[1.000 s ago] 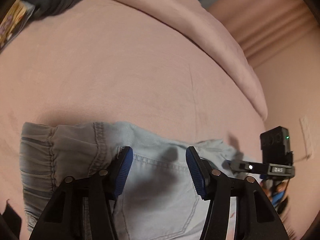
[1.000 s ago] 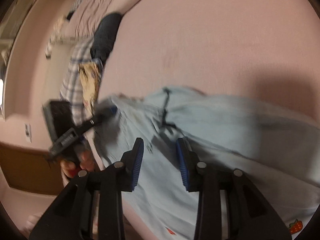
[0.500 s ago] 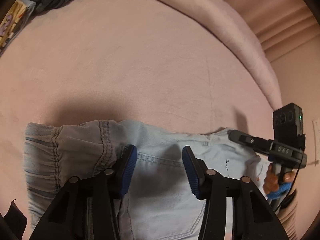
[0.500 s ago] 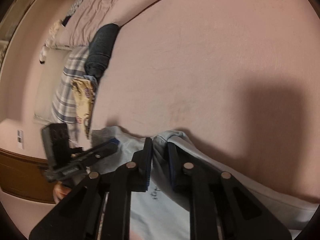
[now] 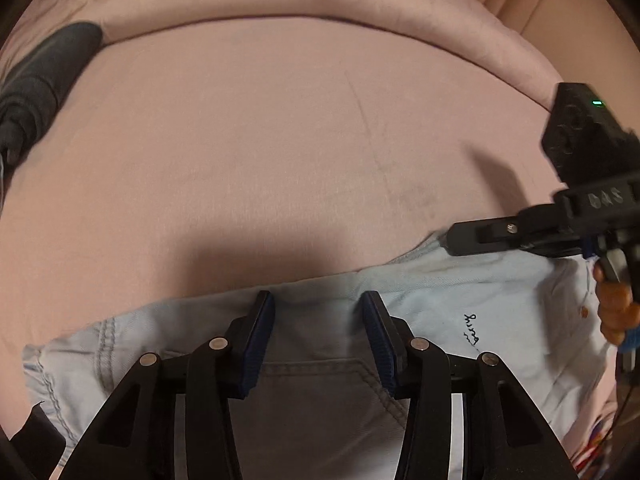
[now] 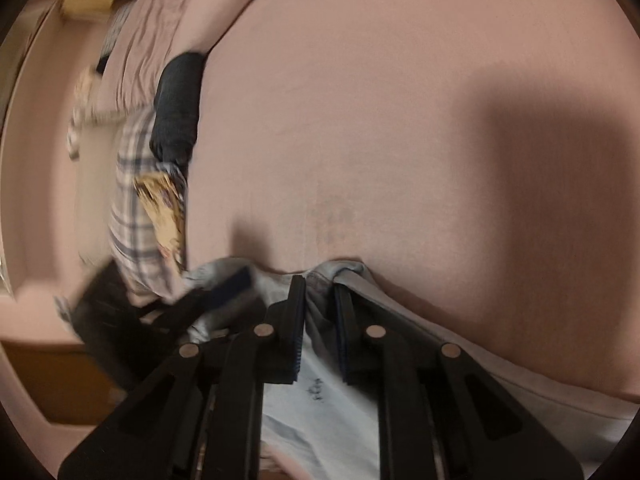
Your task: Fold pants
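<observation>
Light blue denim pants (image 5: 480, 320) lie on the pink bed sheet (image 5: 280, 140). My left gripper (image 5: 318, 300) points steeply down at their far edge. Its blue pads stand apart, with flat denim and a back pocket between them, and no pinch shows. To the right, held in a person's hand (image 5: 616, 312), my right gripper (image 5: 452, 240) reaches the same edge. In the right wrist view the right gripper (image 6: 320, 284) is shut on a raised fold of the pants (image 6: 320, 400). The left gripper (image 6: 224, 288) shows there as a blur at the left.
A rolled dark grey garment (image 5: 44, 76) lies at the far left of the bed, seen again (image 6: 176, 108) beside a plaid cloth (image 6: 132, 200) and a yellow printed item (image 6: 164, 208). A pink duvet roll (image 5: 320, 0) runs along the far side.
The right gripper's jaws closed on a fold at the pants' edge. The left gripper's jaws narrowed slightly and it rolled and shifted, so the pants' far edge now sits at its fingertips.
</observation>
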`<state>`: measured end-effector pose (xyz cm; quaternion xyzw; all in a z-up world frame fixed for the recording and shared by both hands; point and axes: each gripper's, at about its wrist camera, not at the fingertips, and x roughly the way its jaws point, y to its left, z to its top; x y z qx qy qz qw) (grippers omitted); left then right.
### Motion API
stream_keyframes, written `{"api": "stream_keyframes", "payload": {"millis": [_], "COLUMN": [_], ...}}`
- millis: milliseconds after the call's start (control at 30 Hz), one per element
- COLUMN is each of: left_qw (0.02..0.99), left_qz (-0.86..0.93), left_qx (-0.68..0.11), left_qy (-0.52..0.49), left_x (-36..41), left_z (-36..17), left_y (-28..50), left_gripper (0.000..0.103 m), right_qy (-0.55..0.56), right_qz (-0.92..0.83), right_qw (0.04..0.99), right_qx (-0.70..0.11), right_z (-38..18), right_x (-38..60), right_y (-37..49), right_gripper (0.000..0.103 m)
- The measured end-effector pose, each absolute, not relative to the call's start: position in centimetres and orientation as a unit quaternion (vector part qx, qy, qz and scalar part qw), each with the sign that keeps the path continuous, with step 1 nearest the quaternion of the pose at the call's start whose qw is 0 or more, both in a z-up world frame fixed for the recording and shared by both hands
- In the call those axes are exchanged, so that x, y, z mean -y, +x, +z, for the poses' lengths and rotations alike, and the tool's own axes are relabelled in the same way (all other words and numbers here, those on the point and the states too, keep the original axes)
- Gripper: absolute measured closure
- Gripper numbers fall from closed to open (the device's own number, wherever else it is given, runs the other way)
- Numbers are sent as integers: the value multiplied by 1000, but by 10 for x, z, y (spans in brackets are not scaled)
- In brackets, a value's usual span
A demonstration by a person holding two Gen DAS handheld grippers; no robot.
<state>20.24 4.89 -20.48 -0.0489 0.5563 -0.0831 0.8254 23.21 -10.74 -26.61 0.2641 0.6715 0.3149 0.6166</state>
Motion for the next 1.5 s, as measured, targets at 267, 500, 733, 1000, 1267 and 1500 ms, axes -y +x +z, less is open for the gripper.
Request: {"api": "stream_keyframes", "payload": {"millis": [267,500,733,1000,1267,1500], "left_qw": [829,835,850,856,853,864], "left_qz": [-61,-23,-149,-95,-93,-24], "left_qx": [-556,-549,-505,-506,-512,-502], "left_qy": [-7,15,24,47,34,23], "left_x": [-61,-58,12,45,35,43], "left_z": [-202,-180,-157,-205,-206,-181], "left_y": [199,188,190,229,234,242], "left_gripper": [55,55,55,34,33,33], "right_qy": [319,206,64,62,144,145], "right_qz": [315,294,286,231,191,-3], "right_qw": [585,723,771,774,808,846], "right_qx": [-676,-590,-566,-586,-538,-513], "right_z": [-268,-189,-179,-221,-205,-211], "right_x": [118,153,169,206,278,395], "right_y": [234,222,154,138,118,124], "right_gripper": [89,85,85,90,84,93]}}
